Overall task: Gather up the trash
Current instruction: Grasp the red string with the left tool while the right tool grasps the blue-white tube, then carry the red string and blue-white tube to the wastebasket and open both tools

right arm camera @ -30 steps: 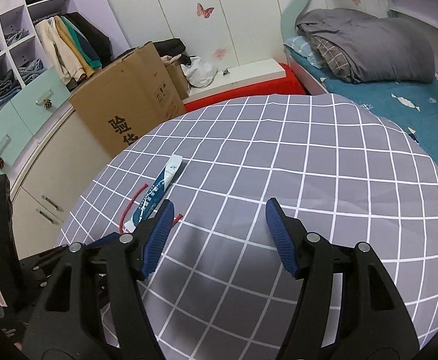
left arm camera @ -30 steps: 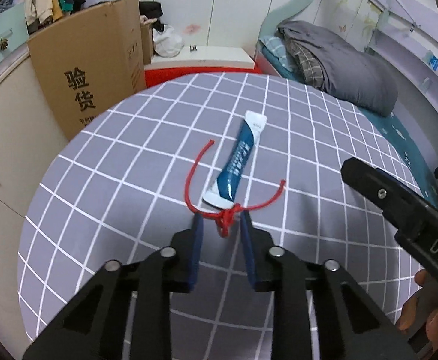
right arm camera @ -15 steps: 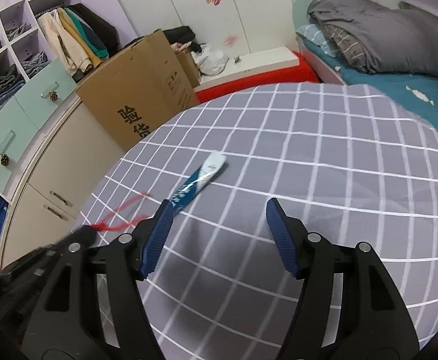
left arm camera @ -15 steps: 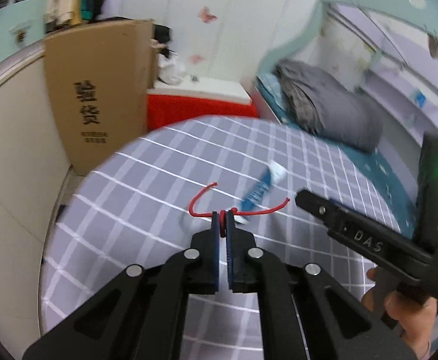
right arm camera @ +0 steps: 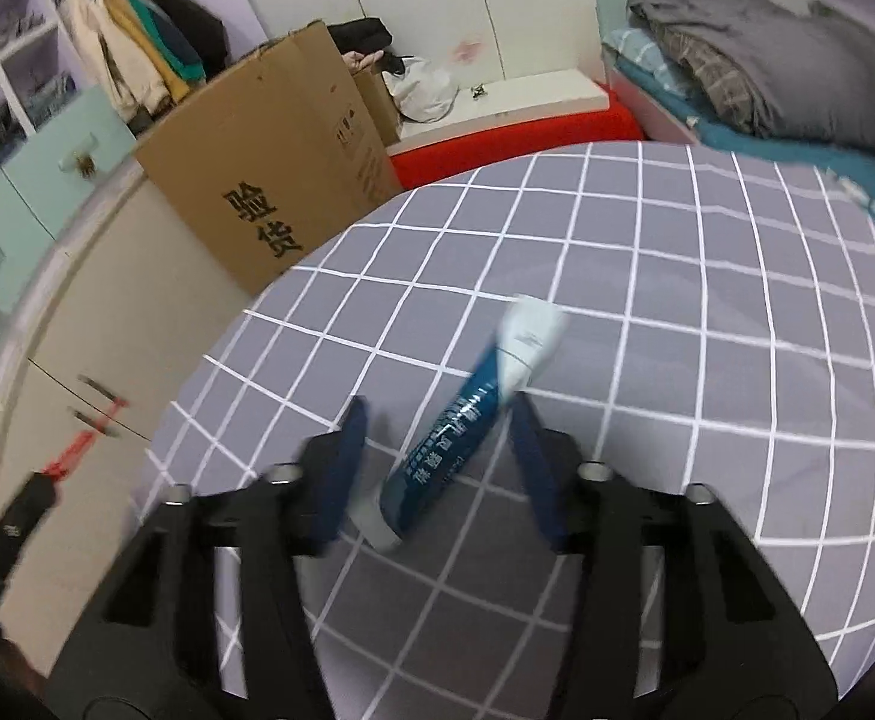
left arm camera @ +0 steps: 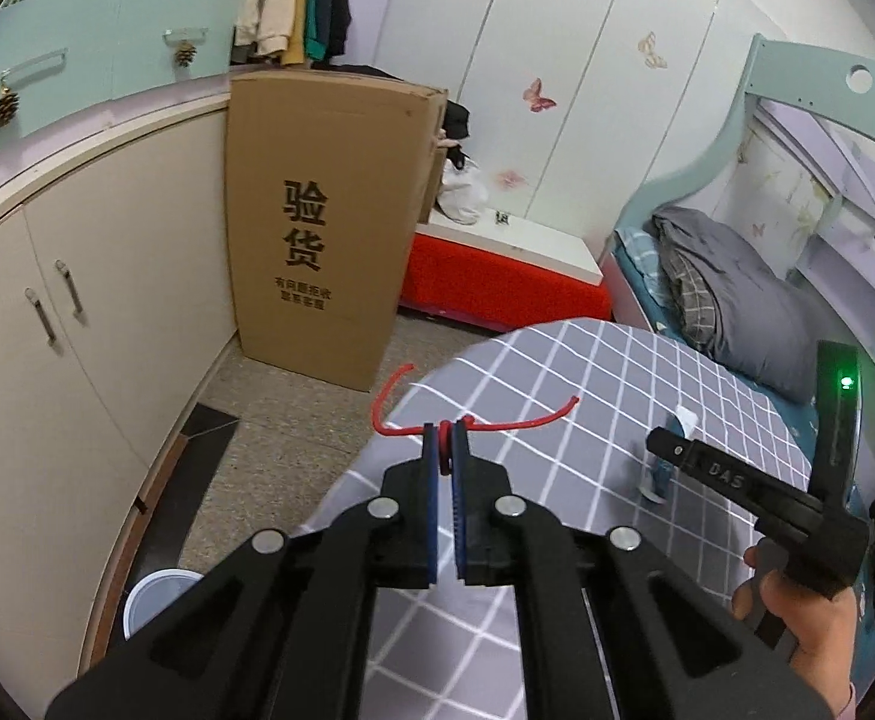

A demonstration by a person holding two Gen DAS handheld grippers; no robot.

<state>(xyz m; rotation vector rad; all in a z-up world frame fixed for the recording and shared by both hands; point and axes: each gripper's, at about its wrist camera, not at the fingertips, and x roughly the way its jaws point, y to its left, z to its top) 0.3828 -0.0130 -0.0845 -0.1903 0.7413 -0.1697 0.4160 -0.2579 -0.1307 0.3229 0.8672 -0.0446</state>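
red cord (left arm camera: 473, 423): knotted, lifted off table | blue-white tube (right arm camera: 467, 414): flat on checked cloth

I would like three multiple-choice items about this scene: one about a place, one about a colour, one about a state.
1. Where does the tube lie?
A. on the checked table
B. on the bed
C. inside the cardboard box

2. What colour is the string?
A. green
B. red
C. white

3. What does the left gripper do?
A. stands wide open
B. pinches the string
C. holds the tube

Key: 1 A, the tube rests on the grid cloth between the closing jaws of the right gripper; 2 B, clearly red; 3 B, the jaws are shut on the knot.
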